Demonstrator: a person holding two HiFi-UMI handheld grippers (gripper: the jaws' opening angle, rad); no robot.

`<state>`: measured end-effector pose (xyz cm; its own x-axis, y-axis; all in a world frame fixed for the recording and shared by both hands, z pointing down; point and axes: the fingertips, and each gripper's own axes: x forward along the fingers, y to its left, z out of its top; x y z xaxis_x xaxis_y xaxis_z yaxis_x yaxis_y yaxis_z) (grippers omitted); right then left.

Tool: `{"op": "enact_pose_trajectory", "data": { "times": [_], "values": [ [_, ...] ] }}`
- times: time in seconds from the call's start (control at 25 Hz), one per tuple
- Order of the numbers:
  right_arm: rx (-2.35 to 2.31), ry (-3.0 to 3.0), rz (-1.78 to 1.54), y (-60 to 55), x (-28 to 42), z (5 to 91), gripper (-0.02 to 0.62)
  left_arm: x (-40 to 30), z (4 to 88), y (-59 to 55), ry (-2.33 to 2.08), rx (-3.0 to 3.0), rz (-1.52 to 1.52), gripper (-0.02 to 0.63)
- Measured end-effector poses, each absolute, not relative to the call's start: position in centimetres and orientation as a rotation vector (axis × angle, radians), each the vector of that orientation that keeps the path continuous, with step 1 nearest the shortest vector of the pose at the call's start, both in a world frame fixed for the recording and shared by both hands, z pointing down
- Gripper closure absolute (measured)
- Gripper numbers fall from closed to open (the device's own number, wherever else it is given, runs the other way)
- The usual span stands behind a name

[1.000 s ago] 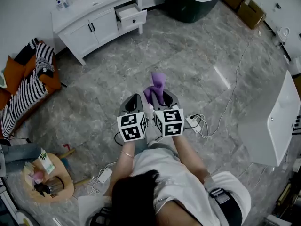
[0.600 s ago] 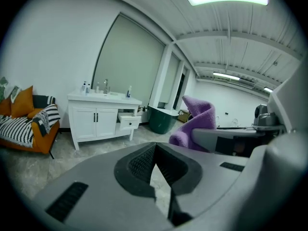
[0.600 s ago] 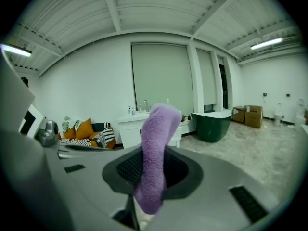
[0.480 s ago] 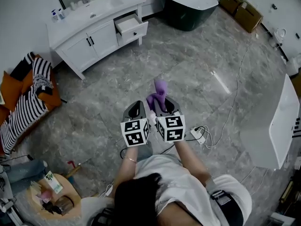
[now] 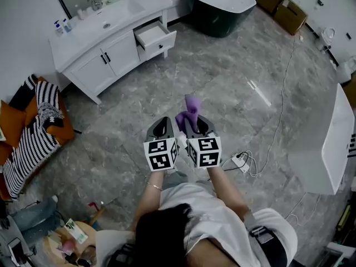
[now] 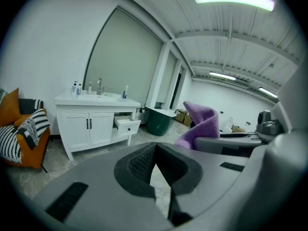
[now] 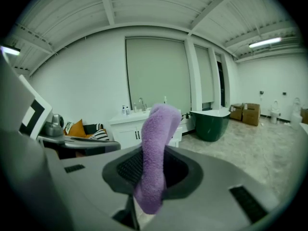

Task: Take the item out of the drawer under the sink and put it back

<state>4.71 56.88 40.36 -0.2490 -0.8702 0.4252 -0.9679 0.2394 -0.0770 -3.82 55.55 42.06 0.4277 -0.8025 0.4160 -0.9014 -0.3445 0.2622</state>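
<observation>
Evidently return step: right gripper (image 7: 153, 172) clenching purple cloth (image 7: 157, 134); left gripper (image 6: 155, 147) closed, empty. Open drawer (image 5: 154, 36), upper left, well apart, needing approach.

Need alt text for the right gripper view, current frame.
The right gripper has its jaws closed on a purple towel that stands up between them. Beyond it, across a grey stone floor, are a white sink cabinet and a dark green bathtub; the left gripper shows at the left.

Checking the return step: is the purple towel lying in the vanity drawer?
No, the purple towel is clamped in the right gripper, far across the floor from the open drawer.
</observation>
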Motion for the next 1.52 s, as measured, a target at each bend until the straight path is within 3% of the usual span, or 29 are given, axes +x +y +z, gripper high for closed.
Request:
{"op": "enact_pose_trajectory", "data": {
  "times": [0.88,1.52],
  "values": [
    [1.682,-2.272,0.447,51.8,3.1,39.3,0.502,-4.5,42.1,51.4,-1.388,2.236,0.289,0.603],
    [1.554,-2.33,0.506,38.3,7.3,40.8,0.502,-0.6,43.0,38.4,-1.483,2.141,0.323,0.603]
  ]
}}
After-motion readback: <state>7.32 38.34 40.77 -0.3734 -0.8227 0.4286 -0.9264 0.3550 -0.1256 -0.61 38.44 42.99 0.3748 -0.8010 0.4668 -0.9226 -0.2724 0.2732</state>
